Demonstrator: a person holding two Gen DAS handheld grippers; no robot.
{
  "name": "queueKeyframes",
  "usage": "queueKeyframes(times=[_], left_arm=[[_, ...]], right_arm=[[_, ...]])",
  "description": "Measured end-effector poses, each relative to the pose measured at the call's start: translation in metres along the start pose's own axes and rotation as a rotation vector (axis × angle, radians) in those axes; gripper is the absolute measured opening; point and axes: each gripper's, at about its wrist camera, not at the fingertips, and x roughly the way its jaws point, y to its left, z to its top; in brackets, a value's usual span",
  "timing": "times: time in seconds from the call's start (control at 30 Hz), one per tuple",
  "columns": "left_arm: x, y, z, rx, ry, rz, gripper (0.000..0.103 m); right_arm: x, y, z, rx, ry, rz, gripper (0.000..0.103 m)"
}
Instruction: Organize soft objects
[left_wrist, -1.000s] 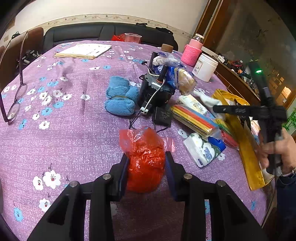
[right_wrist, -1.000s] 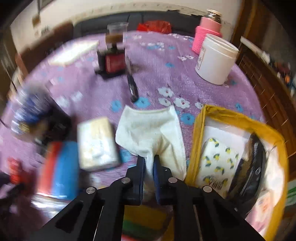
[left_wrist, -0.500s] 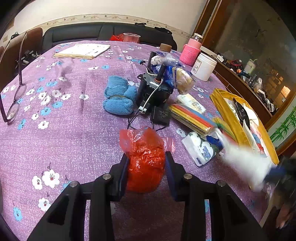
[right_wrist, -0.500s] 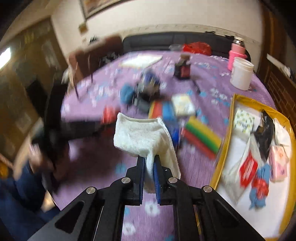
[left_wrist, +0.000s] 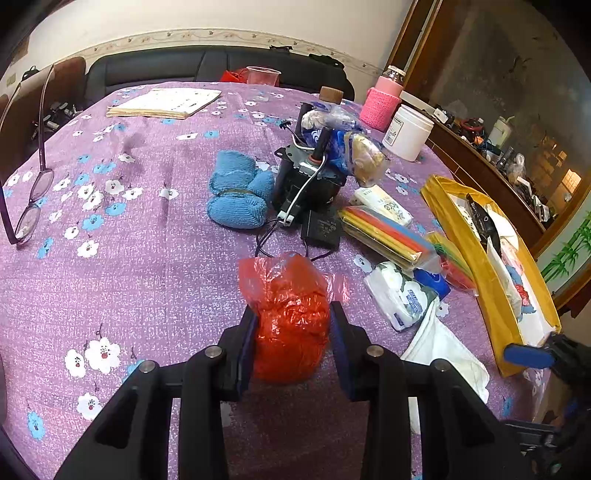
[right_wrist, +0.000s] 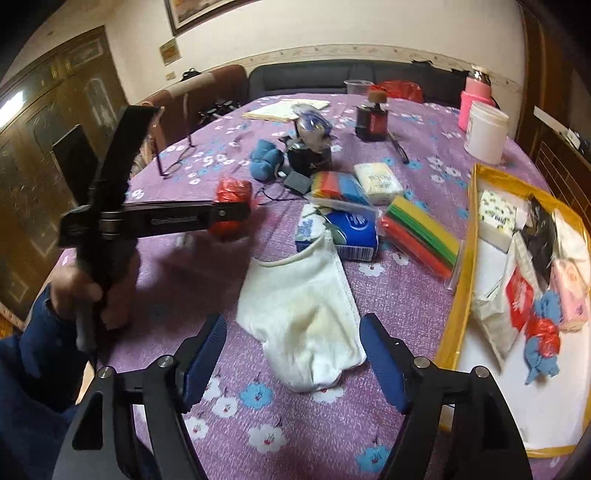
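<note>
1. The desk (left_wrist: 110, 280) is covered with a purple cloth printed with flowers.
2. Lying on it: a white cloth (right_wrist: 306, 317), a tissue pack (right_wrist: 343, 229), a striped packet (right_wrist: 421, 232), a blue knitted bundle (left_wrist: 236, 195) and a black adapter (left_wrist: 321, 229).
3. Farther off: glasses (left_wrist: 26, 206), papers (left_wrist: 166, 103), a white jar (left_wrist: 408, 133).
4. A yellow-rimmed tray (right_wrist: 458, 295) sits at the desk's right edge.

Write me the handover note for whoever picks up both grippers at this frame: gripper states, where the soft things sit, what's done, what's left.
Left gripper: shut on the crumpled red plastic bag, resting on the purple floral tablecloth.
Right gripper: jaws just opened; the white cloth lies loose on the tablecloth between them.
Yellow-rimmed storage case: already holds several soft packs.
Left outside it: red bag, white cloth, blue knitted bundle, tissue packs, coloured cloth pack.
</note>
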Motion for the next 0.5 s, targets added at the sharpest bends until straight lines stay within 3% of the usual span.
queueKeyframes(times=[0.17,0.2,0.27,0.37,0.5], left_arm=[[-0.001,0.000,0.000,0.002,-0.001,-0.003,0.035],[0.000,0.000,0.000,0.002,-0.001,-0.005,0.035],[0.000,-0.001,0.000,0.004,0.000,-0.008,0.035],[-0.001,-0.002,-0.001,0.011,-0.001,-0.012,0.035],[0.000,-0.003,-0.001,0.017,0.001,-0.007,0.035]], right_arm=[[0.028,0.005,0.002,-0.007,0.035,-0.046,0.078],[0.032,0.005,0.002,-0.007,0.039,-0.057,0.074],[0.041,0.005,0.001,0.004,0.056,-0.071,0.037],[0.041,0.009,-0.003,-0.006,0.024,-0.093,0.027],[0.042,0.012,-0.004,0.013,-0.008,-0.113,0.027]])
